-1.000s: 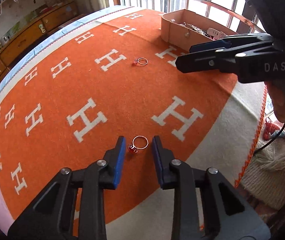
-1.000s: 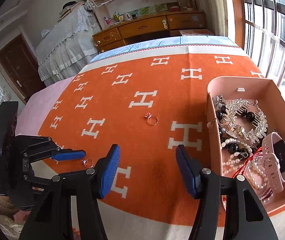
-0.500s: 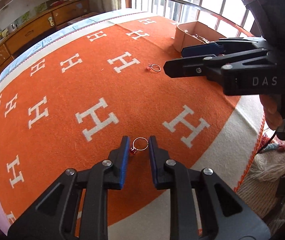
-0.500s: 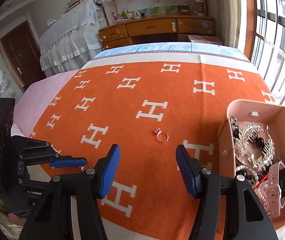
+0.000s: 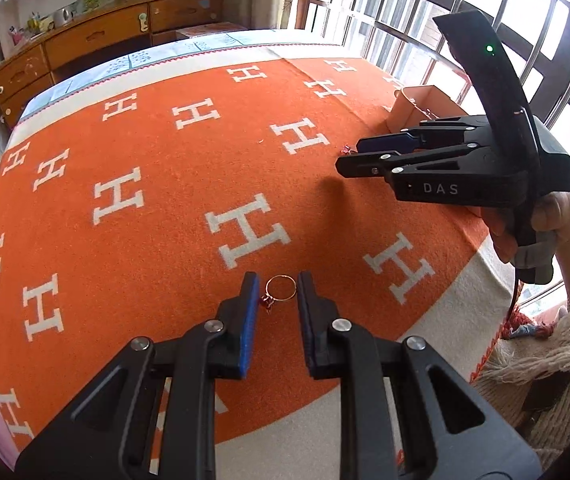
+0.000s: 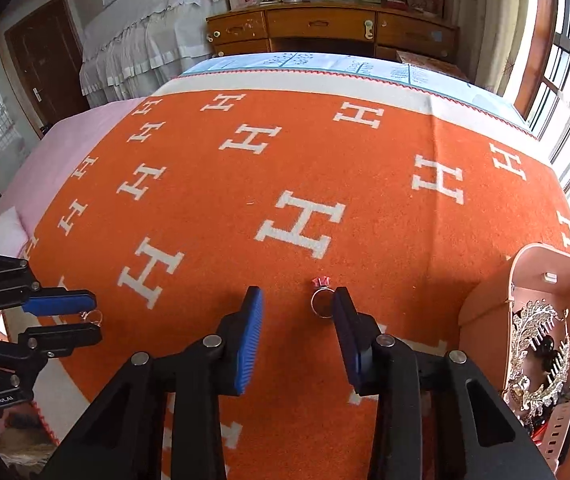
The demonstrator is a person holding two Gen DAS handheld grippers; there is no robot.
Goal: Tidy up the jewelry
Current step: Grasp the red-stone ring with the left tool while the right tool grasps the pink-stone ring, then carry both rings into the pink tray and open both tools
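Note:
A thin ring with a red stone (image 5: 280,290) lies on the orange blanket (image 5: 157,216) between the fingertips of my left gripper (image 5: 277,285), which is open around it. A second ring with a pink stone (image 6: 322,299) lies just inside the right finger of my right gripper (image 6: 297,300), which is open and low over the blanket. In the right wrist view the left gripper (image 6: 61,316) shows at the left with the first ring (image 6: 92,317) between its fingers. The pink jewelry box (image 6: 525,320) stands at the right.
The box holds a silver hair comb (image 6: 537,344), a pink watch and beads. The box also shows in the left wrist view (image 5: 421,106) behind the right gripper (image 5: 365,156). The blanket's white border and edge run near both grippers. A wooden dresser (image 6: 325,32) stands beyond.
My left gripper has narrowed around the red-stone ring. My right gripper has moved forward and down until the pink-stone ring lies between its fingers.

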